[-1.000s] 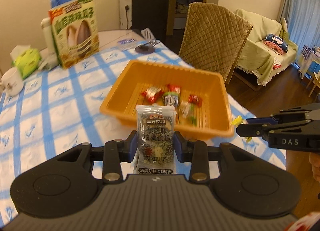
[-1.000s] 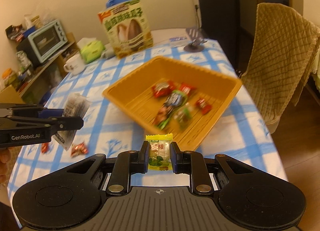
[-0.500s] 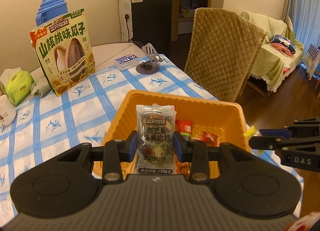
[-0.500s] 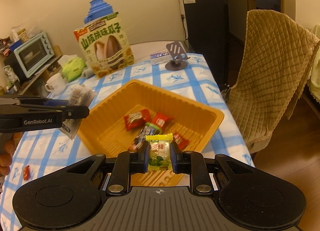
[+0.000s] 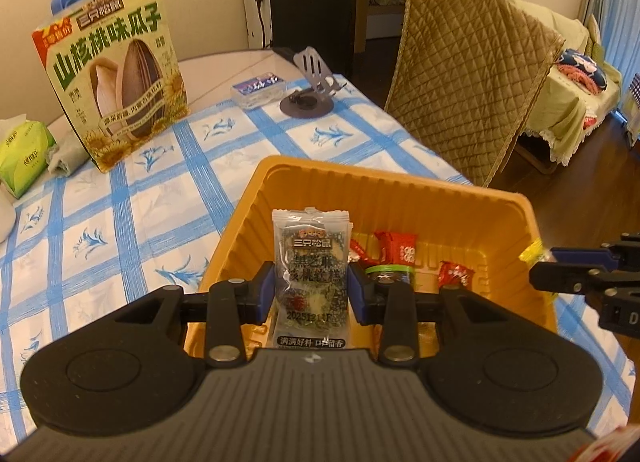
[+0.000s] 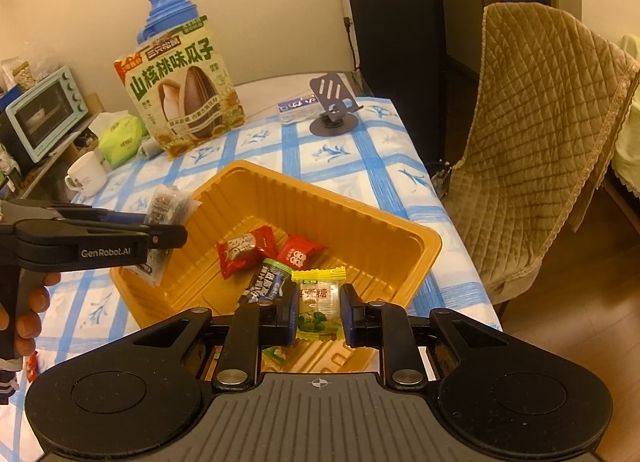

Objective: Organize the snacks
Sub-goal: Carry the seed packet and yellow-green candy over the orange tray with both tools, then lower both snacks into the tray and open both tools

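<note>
Your left gripper (image 5: pixel 311 291) has its fingers clamped on a clear, dark-speckled snack packet (image 5: pixel 311 270), held above the ribbed orange plastic tray (image 5: pixel 384 198) on the blue-checked worktop (image 5: pixel 132 198). Your right gripper (image 6: pixel 319 312) pinches a small yellow-edged candy sachet (image 6: pixel 319 302) over the tray's near rim.

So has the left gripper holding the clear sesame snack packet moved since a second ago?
Yes. The left gripper advanced over the orange plastic tray.
</note>
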{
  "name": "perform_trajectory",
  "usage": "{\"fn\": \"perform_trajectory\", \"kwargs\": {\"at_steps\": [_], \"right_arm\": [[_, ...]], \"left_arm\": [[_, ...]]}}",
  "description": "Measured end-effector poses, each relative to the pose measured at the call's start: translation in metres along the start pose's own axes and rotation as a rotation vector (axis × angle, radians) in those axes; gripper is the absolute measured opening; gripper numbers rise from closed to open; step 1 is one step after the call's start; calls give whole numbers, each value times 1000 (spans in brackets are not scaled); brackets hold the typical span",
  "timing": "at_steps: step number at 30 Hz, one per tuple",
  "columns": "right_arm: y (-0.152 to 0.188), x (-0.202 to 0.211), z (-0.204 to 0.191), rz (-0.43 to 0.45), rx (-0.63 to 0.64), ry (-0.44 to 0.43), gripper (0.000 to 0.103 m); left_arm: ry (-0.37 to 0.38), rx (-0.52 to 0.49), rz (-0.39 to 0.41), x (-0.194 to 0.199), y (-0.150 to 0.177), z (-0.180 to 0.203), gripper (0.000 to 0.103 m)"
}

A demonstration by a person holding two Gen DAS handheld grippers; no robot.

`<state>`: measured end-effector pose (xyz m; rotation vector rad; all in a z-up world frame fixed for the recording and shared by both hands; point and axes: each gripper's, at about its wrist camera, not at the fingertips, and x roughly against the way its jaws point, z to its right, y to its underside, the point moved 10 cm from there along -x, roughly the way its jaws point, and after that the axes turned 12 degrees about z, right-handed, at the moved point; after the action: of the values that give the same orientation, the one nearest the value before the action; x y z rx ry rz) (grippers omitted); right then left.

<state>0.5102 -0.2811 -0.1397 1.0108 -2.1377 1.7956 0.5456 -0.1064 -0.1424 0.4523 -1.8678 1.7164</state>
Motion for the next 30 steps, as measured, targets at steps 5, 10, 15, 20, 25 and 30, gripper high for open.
{"fn": "perform_trajectory", "kwargs": {"at_steps": [5,10,15,20,25,30], "right_arm": [[1,-5,2,-6,-7,4,22],[4,-9,3,-17,-12,7,22],[5,-11,1,-20,-10,4,22],[3,-13,2,-18,-7,6,22],[-2,-18,6,-14,1,18,22],[-8,-24,11,-7,11,34,22]], "left_arm": [[1,4,-33,-11,8,-3,35],[15,-2,-69,-17,19,-2,34],[17,-1,-74,-16,21,-3,34],[21,5,-61,-12,17,-3,34],[18,7,-49,-9,11,-3,35],[12,13,-44,-8,8,-5,35]]}}
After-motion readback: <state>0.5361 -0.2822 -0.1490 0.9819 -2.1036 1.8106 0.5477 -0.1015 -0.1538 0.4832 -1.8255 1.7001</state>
